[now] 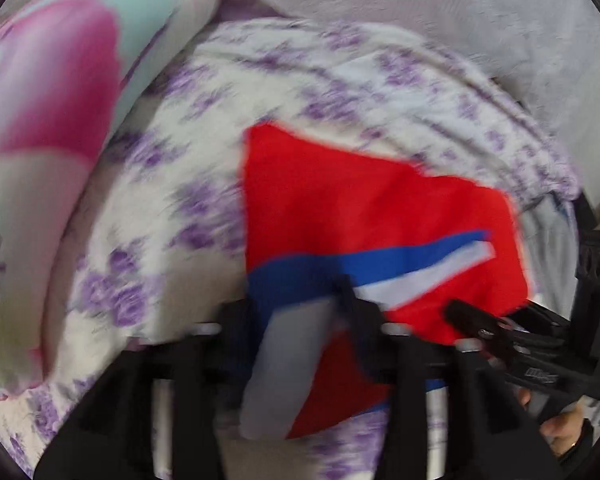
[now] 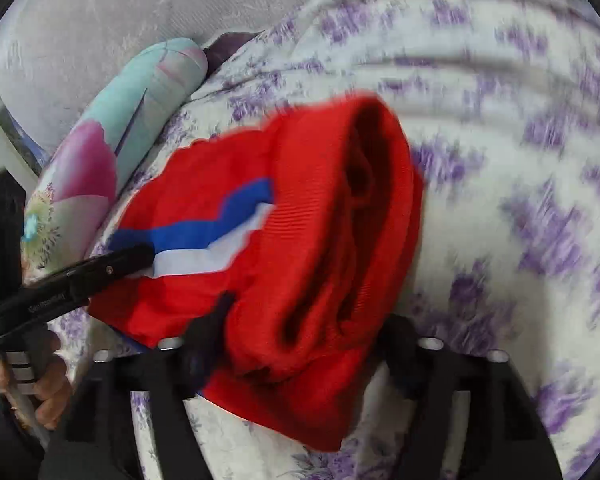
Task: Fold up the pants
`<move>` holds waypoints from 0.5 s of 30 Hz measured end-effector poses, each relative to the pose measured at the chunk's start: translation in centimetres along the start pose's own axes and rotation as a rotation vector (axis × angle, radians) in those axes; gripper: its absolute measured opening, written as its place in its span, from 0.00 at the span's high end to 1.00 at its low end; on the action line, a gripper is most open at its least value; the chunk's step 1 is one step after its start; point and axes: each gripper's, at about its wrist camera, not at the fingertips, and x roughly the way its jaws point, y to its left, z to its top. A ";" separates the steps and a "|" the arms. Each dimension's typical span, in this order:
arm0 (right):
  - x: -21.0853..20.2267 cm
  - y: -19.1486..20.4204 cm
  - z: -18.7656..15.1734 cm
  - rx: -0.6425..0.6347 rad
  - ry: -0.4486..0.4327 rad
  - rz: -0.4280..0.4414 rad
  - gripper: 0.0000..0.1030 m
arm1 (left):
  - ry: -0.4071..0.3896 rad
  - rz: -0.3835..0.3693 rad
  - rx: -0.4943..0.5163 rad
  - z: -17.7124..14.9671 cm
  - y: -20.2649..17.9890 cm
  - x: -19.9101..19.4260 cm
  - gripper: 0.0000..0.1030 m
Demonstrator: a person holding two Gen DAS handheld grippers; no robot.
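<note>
The red pants (image 1: 332,208), with one blue and one white stripe down the side, sit in the centre and lower right of the left wrist view, bunched and partly lifted off the bedsheet (image 1: 172,184). In the right wrist view the same pants (image 2: 300,248) fill the middle of the frame, the ribbed waistband gaping toward the camera.

The left gripper (image 1: 296,312) is closed on the striped edge of the pants at bottom centre, cloth pinched between its black fingers. The right gripper (image 2: 308,340) has the red fabric bulging between its two fingers; they press into the bundle at lower centre, though blur hides how tightly. Each gripper also shows in the other's view: the right gripper at the lower right edge of the left view, the left gripper at the lower left of the right view, its tip on the stripes.

The surface is a bed with a white sheet printed in purple flowers, rumpled into folds. One pillow (image 1: 60,92) in pink, teal and cream lies at the upper left. Behind it, along the top, runs a pale grey padded headboard (image 1: 440,12). Both views are motion-blurred.
</note>
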 end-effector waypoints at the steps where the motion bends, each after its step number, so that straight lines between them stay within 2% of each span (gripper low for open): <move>1: -0.5 0.0 -0.1 0.006 -0.005 -0.015 0.27 | 0.003 0.017 -0.013 -0.2 0.4 -0.1 0.21; 2: -1.0 0.3 0.0 0.017 0.008 -0.049 0.23 | 0.006 0.028 -0.027 -0.3 0.9 -0.5 0.21; 4: -2.6 0.4 0.3 0.050 0.018 -0.124 0.22 | -0.007 0.079 -0.037 -0.7 1.3 -2.5 0.22; 8: -9.7 2.5 -0.6 0.086 -0.026 -0.280 0.19 | -0.100 0.246 0.049 -3.1 -0.3 -9.2 0.22; 9: -11.5 3.5 -1.1 0.066 -0.053 -0.285 0.15 | -0.128 0.256 0.066 -4.0 -1.0 -11.2 0.21; 11: -15.5 6.0 -3.0 0.012 -0.124 -0.280 0.07 | -0.190 0.246 0.089 -6.1 -2.7 -15.0 0.07; 13: -18.8 8.0 -5.0 -0.026 -0.193 -0.286 0.04 | -0.280 0.246 0.098 -9.2 -4.7 -19.1 0.05; 15: -21.5 9.6 -7.6 -0.057 -0.253 -0.306 0.04 | -0.318 0.268 0.103 -11.5 -6.1 -21.3 0.05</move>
